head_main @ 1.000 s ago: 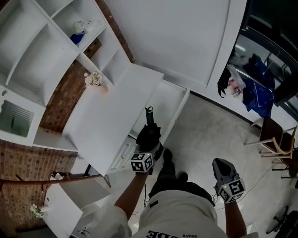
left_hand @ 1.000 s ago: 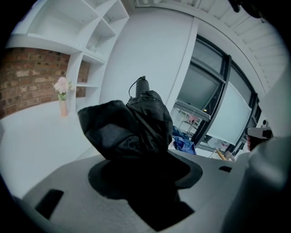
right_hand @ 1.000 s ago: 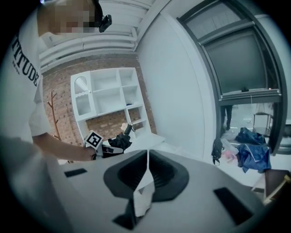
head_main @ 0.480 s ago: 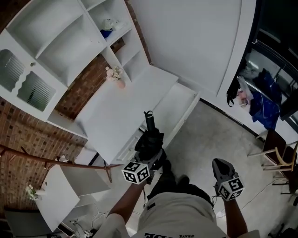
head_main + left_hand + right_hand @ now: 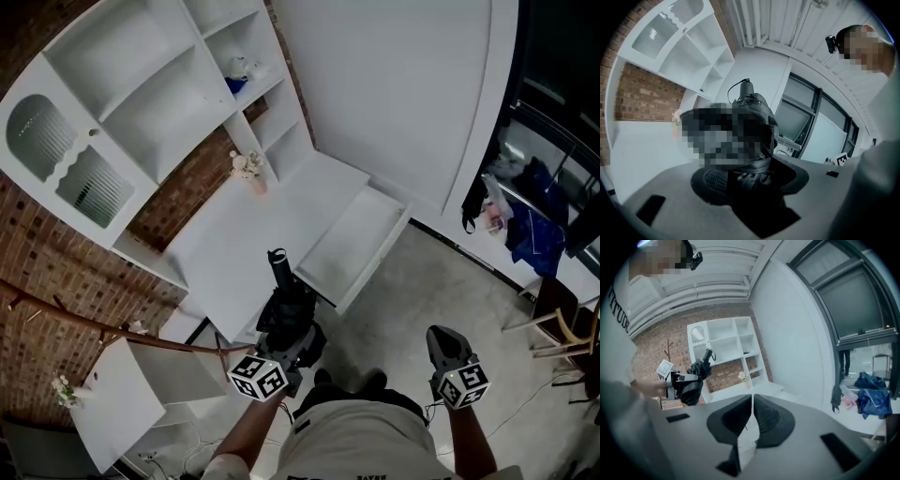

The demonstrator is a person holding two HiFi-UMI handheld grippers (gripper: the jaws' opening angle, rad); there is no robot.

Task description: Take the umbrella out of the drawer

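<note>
Left gripper: jaws clamped on the bunched fabric of the folded black umbrella, handle end pointing to 11 o'clock. Gripping mid-body probably keeps the load balanced. The umbrella is out of the open drawer, which lies at 2 o'clock from it. Right gripper: jaws pressed together on nothing, idle at 4 o'clock, probably because one hand is enough for this carry.
</note>
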